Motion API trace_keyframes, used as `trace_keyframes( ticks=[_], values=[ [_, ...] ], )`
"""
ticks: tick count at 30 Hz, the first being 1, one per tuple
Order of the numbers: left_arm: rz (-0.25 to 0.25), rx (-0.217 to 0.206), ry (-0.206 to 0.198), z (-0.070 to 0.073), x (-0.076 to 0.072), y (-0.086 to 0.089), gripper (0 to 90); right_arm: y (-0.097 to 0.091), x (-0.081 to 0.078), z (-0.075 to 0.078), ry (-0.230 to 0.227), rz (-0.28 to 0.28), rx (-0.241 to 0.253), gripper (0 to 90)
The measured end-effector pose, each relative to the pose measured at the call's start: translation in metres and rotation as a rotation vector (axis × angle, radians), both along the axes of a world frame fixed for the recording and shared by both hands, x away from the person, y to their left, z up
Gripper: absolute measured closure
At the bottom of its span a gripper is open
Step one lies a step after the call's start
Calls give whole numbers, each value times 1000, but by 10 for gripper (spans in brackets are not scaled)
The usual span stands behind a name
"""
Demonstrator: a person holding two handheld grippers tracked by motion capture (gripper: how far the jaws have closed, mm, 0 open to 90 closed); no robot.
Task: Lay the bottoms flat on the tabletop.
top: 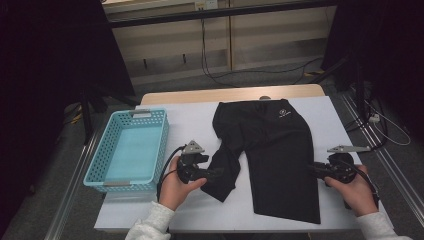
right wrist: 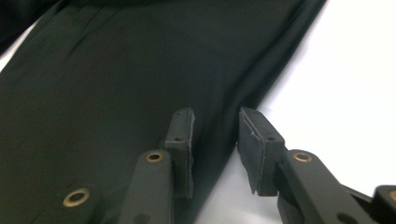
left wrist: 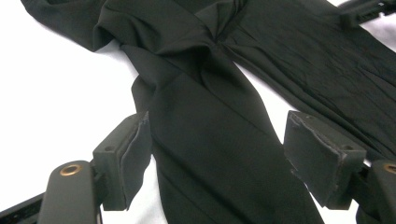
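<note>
Black shorts [top: 280, 145] lie on the white table cover, one leg flat and the other folded over and crumpled toward the left. My left gripper [top: 217, 175] points right at the folded leg. In the left gripper view its jaws stand wide with that leg [left wrist: 210, 140] lying between the pads [left wrist: 322, 158], and the left gripper [left wrist: 219, 158] does not squeeze it. My right gripper [top: 315, 170] points left at the flat leg's right edge. In the right gripper view the right gripper [right wrist: 215, 135] has a narrow gap between its pads, set over the cloth's edge [right wrist: 93, 84] without pinching it.
A turquoise plastic basket [top: 95, 165] stands at the table's left side with nothing in it. The white cover [top: 190, 120] shows bare between basket and shorts. Cables run over the floor beyond the wooden far edge [top: 230, 93], and metal rails flank the table.
</note>
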State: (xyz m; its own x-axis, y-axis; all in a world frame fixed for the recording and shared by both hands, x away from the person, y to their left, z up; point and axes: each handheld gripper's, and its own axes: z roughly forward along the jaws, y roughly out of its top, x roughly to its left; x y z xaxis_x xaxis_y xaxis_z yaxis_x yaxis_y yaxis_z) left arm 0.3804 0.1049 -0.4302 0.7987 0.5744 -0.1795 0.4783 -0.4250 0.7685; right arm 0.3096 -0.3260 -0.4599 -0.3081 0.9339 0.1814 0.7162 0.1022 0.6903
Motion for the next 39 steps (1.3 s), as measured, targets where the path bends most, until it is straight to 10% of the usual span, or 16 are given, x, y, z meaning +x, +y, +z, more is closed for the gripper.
trace_keyframes(
  ticks=[9,17,28,39],
  values=[
    [-6,-8,-13,4,-3,-1,240,5,-29,0,51,23,39,888],
    [-5,-5,-17,8,-4,-2,240,-13,-33,1,67,37,63,900],
    [-4,-3,-23,9,-9,-1,237,-30,-39,6,61,7,-38,900],
    [-1,6,-19,7,-8,-1,237,-4,-25,19,-56,33,-108,584]
  ],
)
